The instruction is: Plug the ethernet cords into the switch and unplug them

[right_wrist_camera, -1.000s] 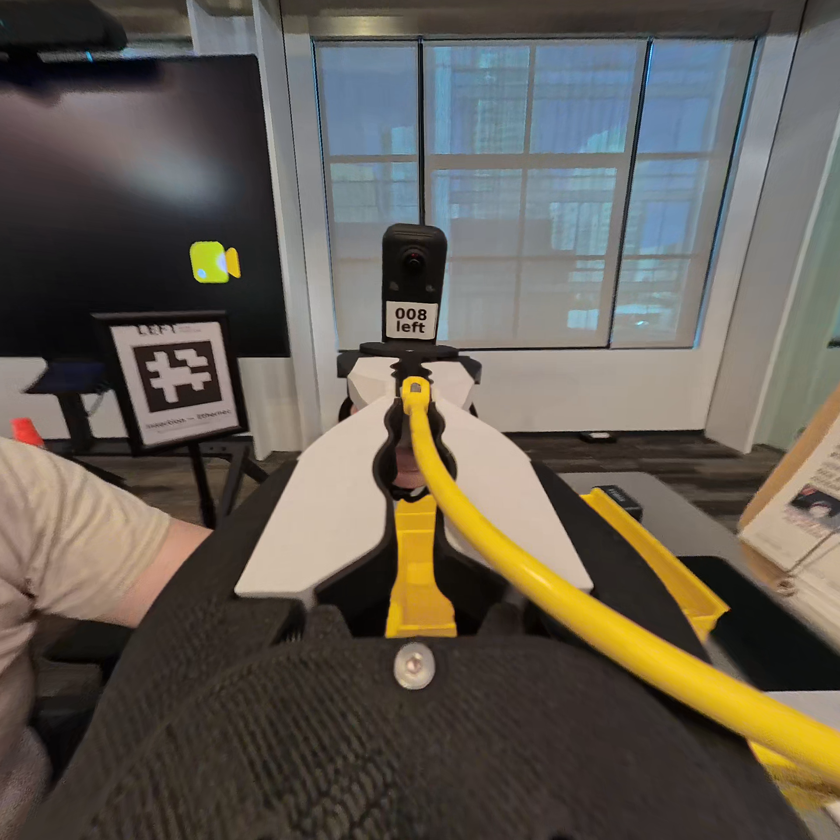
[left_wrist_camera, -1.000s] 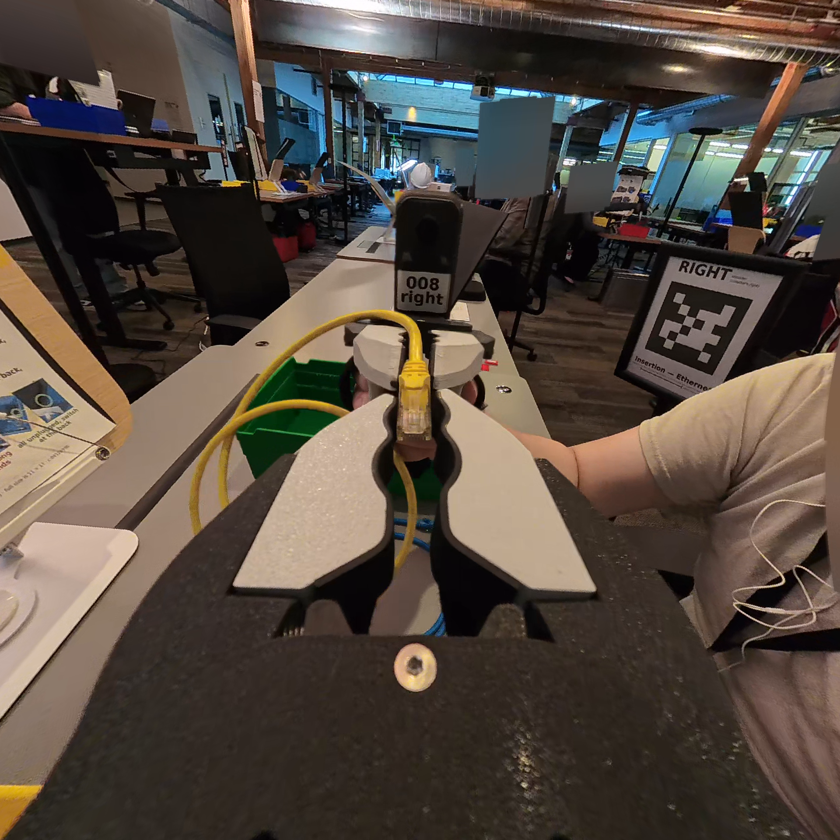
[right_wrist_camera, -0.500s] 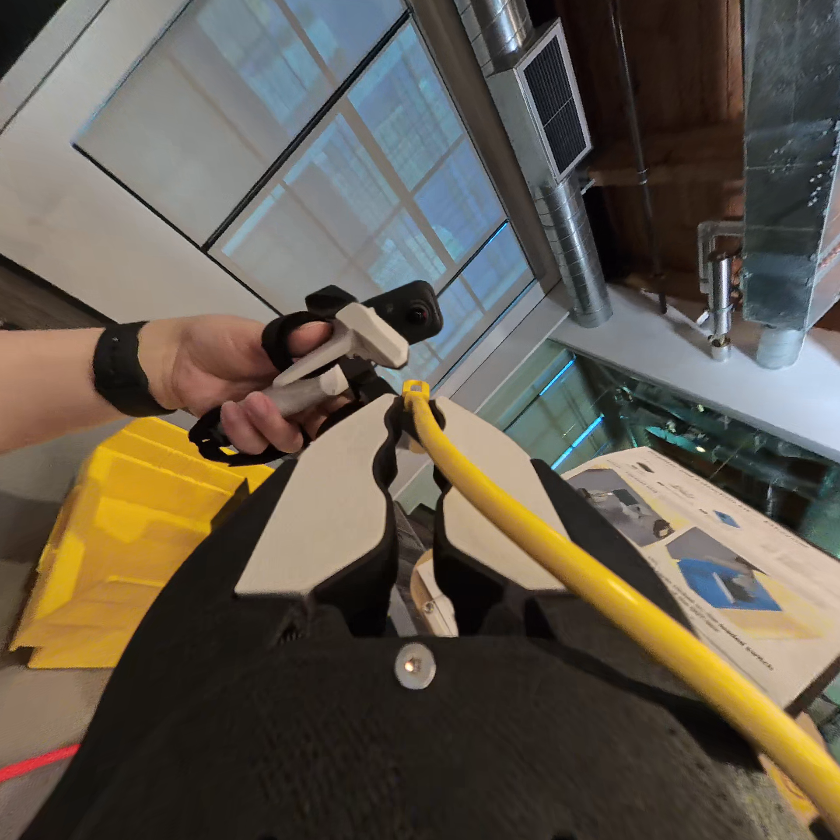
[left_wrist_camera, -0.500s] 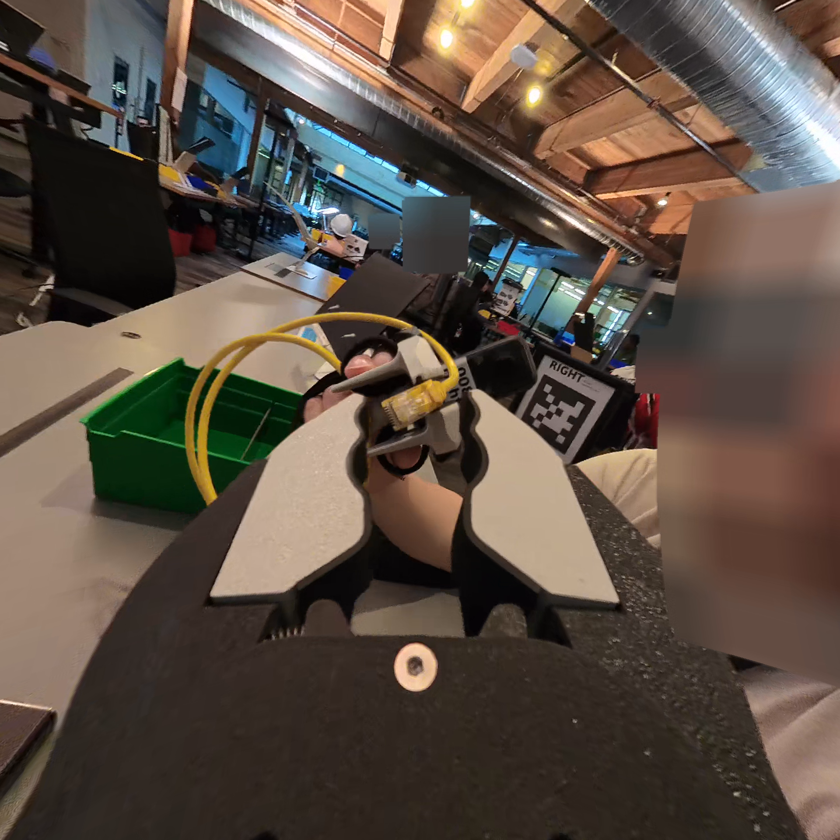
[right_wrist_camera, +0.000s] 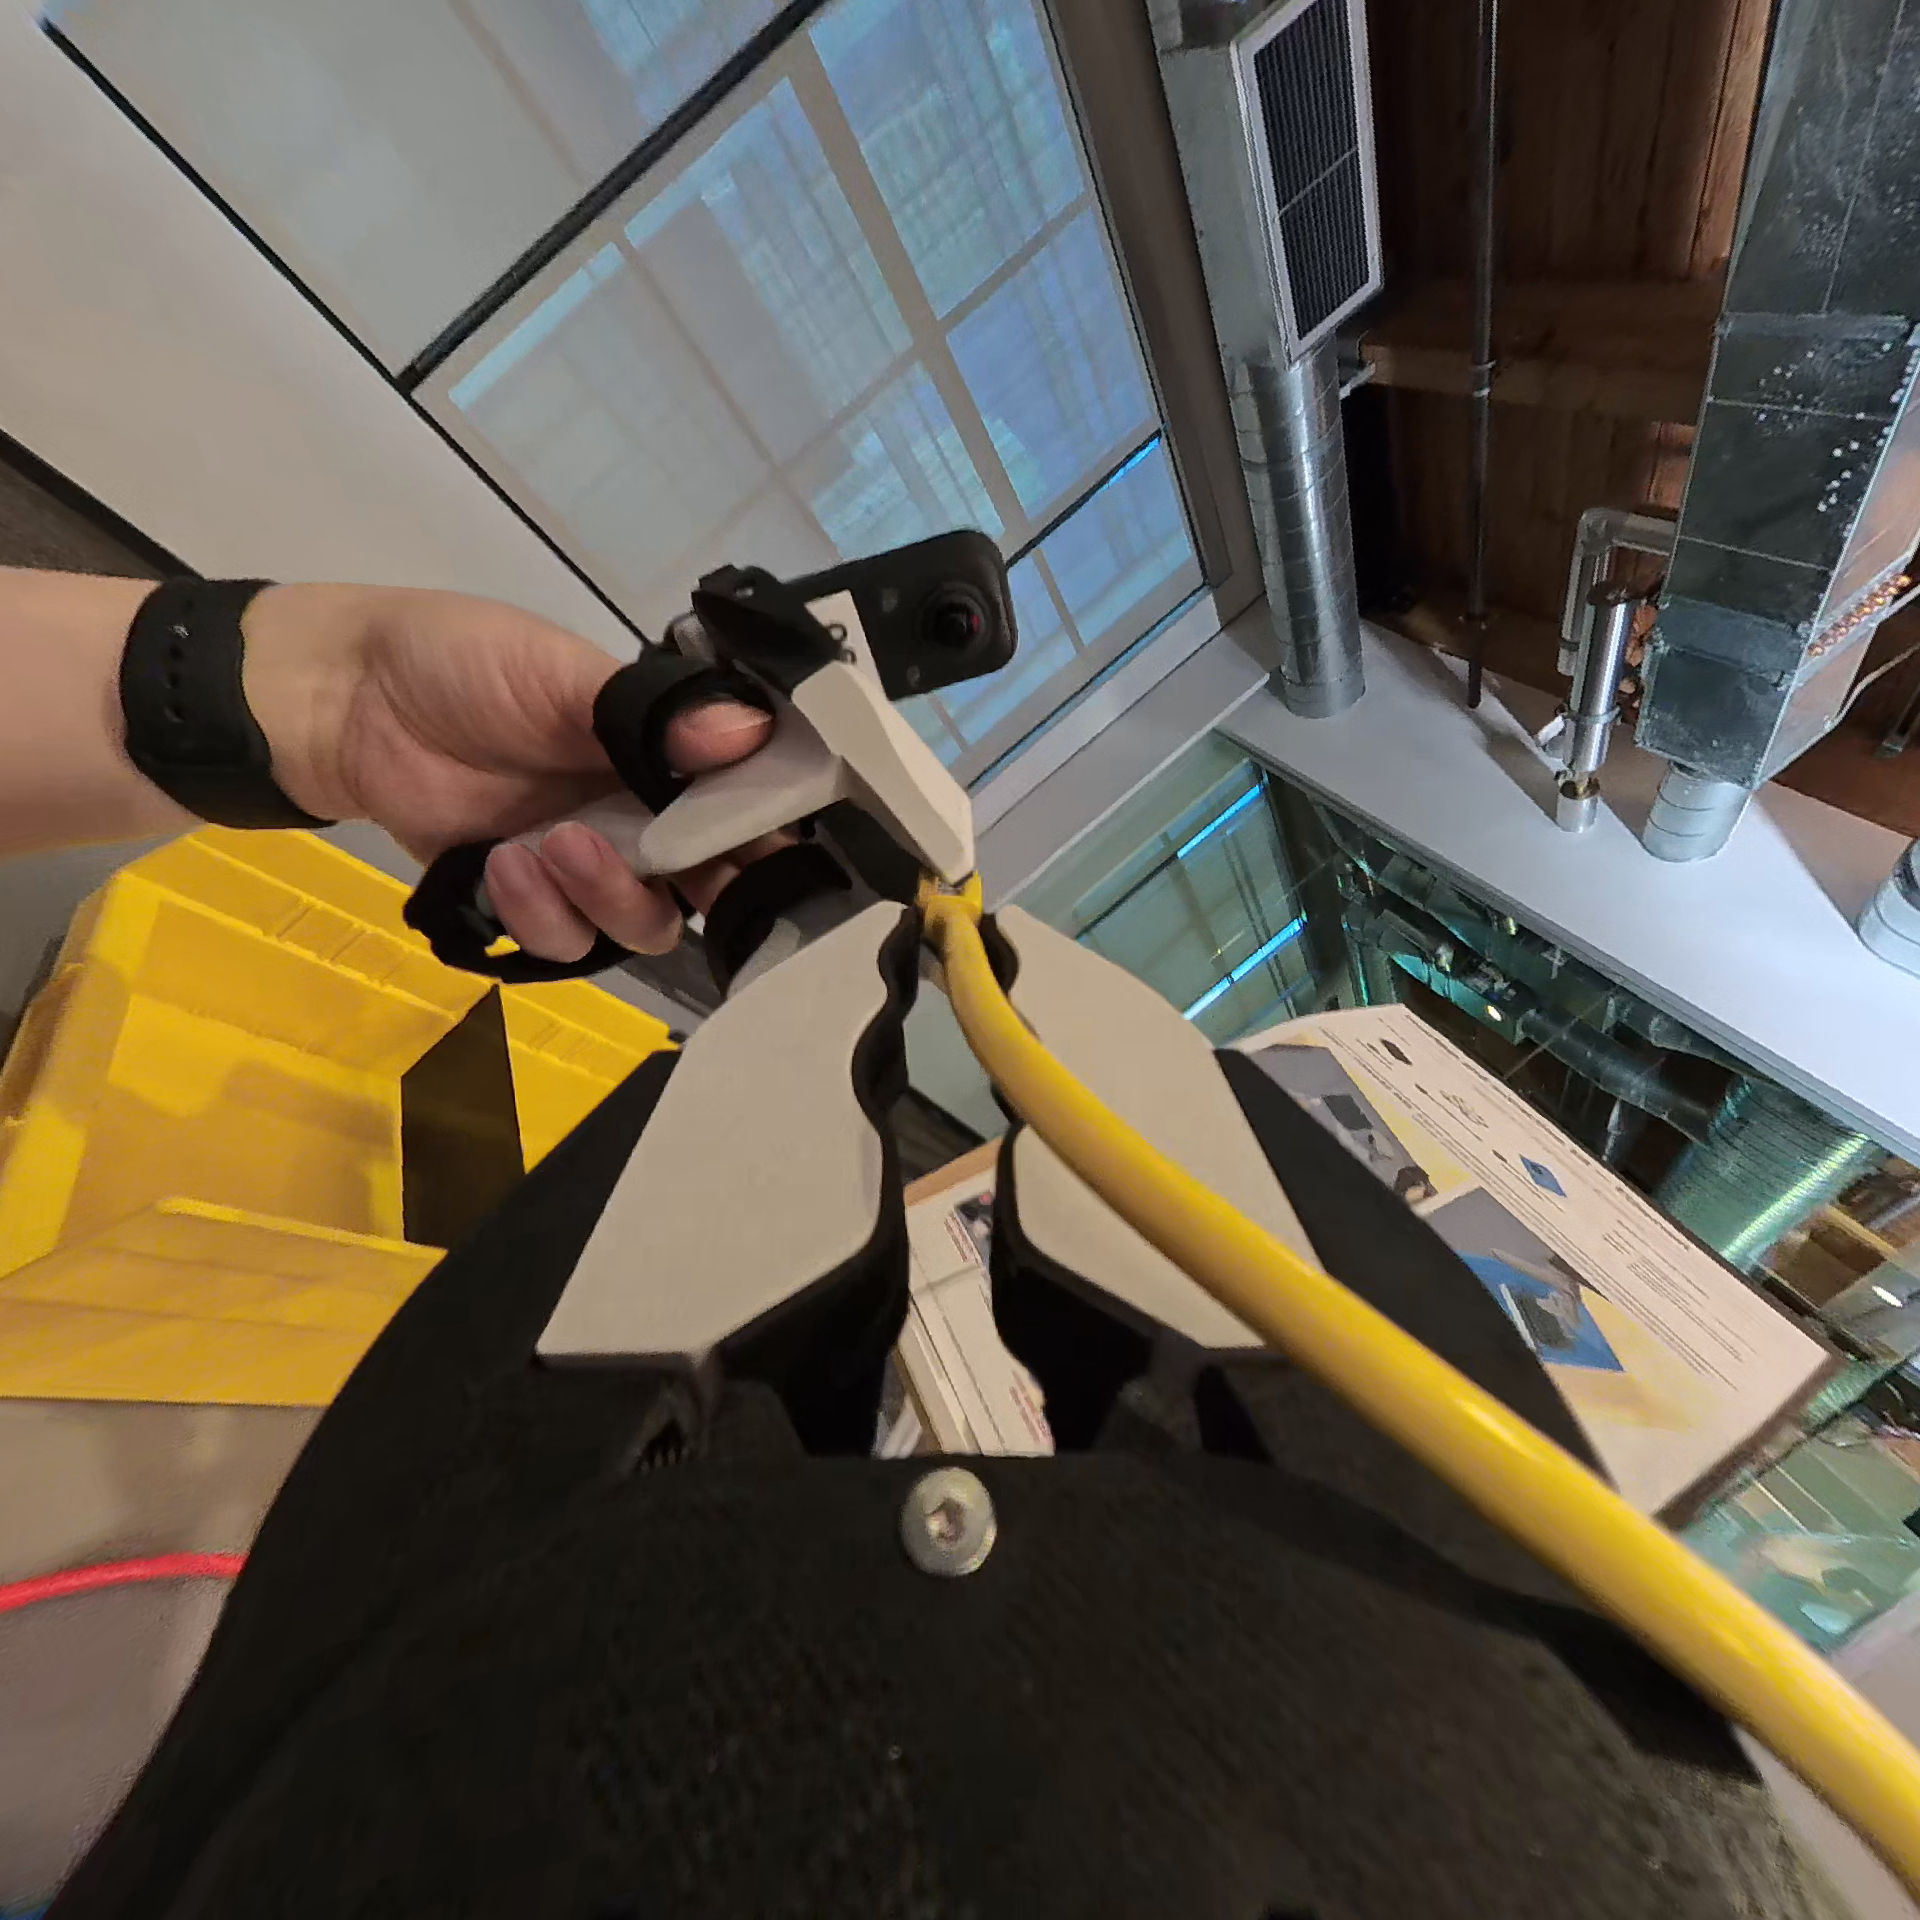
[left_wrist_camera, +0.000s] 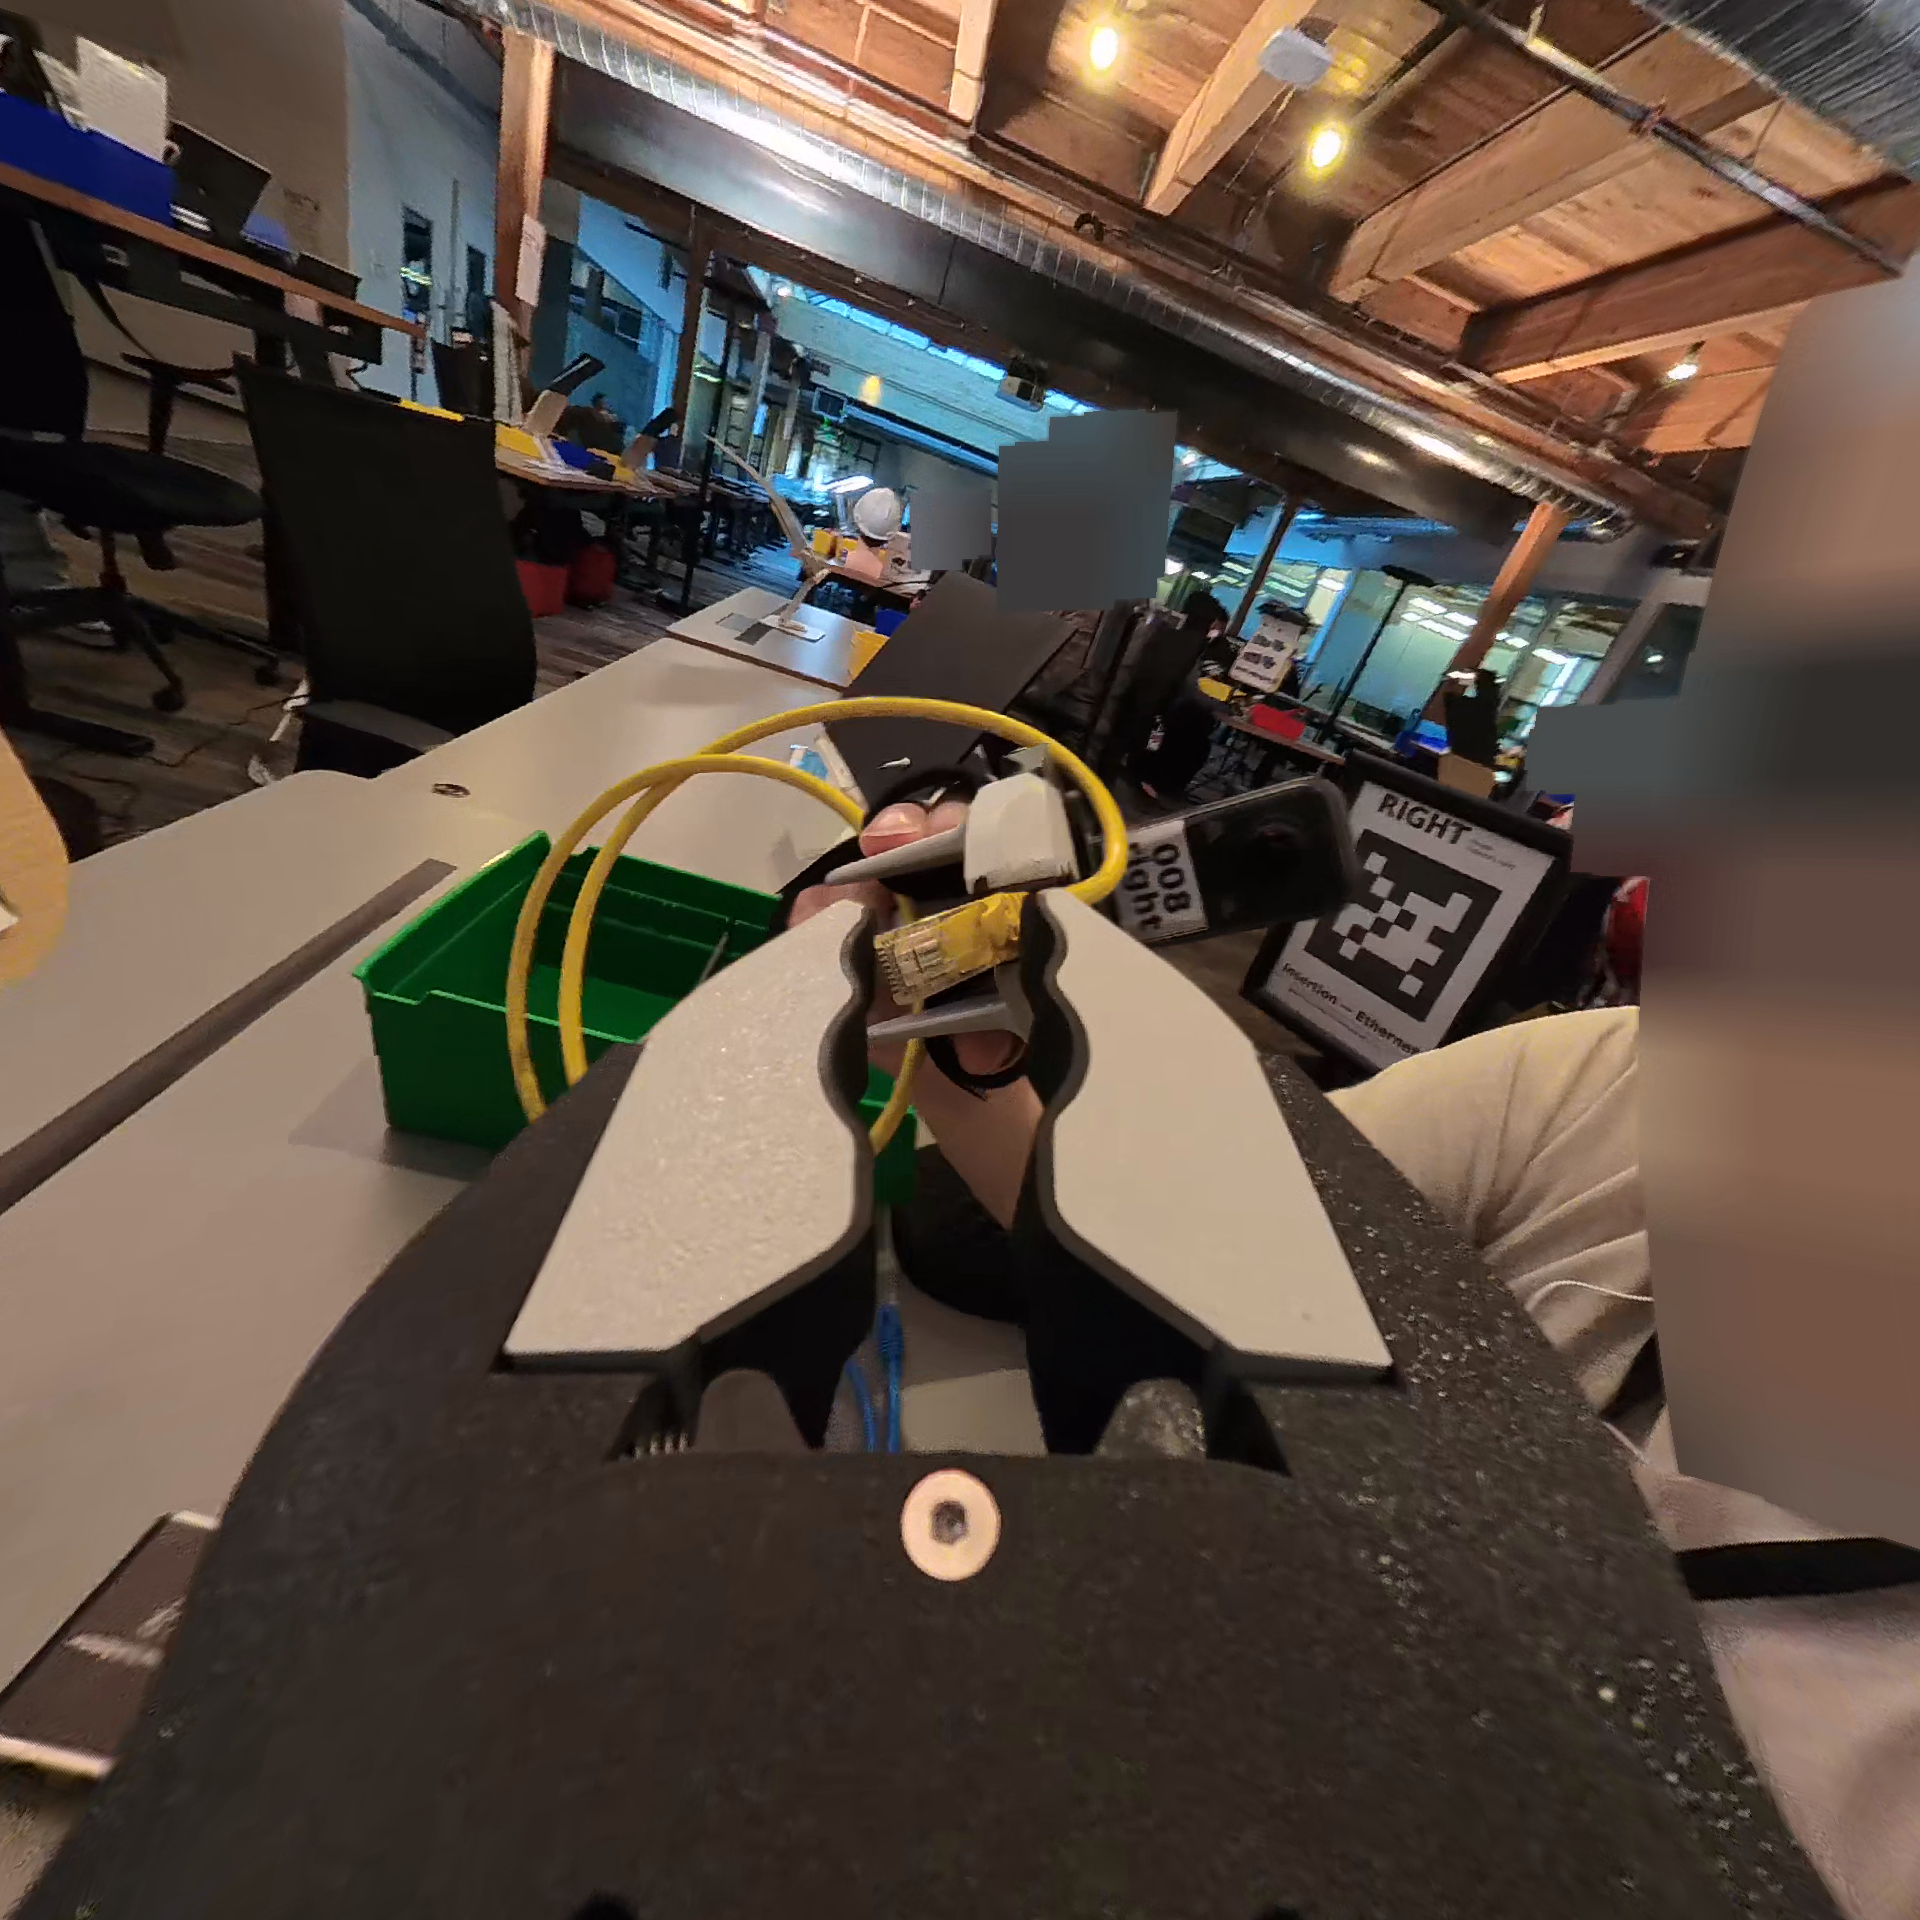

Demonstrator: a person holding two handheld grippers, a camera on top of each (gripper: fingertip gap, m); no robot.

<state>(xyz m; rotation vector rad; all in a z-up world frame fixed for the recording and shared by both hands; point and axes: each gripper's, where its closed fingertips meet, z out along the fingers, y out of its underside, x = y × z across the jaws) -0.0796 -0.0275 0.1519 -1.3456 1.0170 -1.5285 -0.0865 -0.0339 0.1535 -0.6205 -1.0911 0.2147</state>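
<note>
A yellow ethernet cord (left_wrist_camera: 582, 883) loops over the table, and its clear-tipped plug (left_wrist_camera: 935, 945) lies crosswise between my left fingertips. My left gripper (left_wrist_camera: 945, 914) is open, its fingers on either side of the plug with a gap. My right gripper (right_wrist_camera: 951, 925) is shut on the cord (right_wrist_camera: 1247, 1247) just behind the plug. It also shows rolled onto its side in the left wrist view (left_wrist_camera: 1023, 883). The left gripper (right_wrist_camera: 951, 868) meets the cord's end in the right wrist view. A blue cable (left_wrist_camera: 883, 1382) lies below. The switch is not in view.
A green bin (left_wrist_camera: 447, 1039) stands on the grey table (left_wrist_camera: 208, 1195). A yellow bin (right_wrist_camera: 208, 1091) and a printed instruction board (right_wrist_camera: 1507, 1195) are behind the left gripper. A framed marker sign (left_wrist_camera: 1392, 925) stands beyond. The person's torso (left_wrist_camera: 1507, 1143) is at the right. Less than 4 cm separates the two grippers' tips.
My left jaws have widened from closed around the plug. My right gripper has rolled, turning the plug from upright to crosswise. Both views have tilted upward.
</note>
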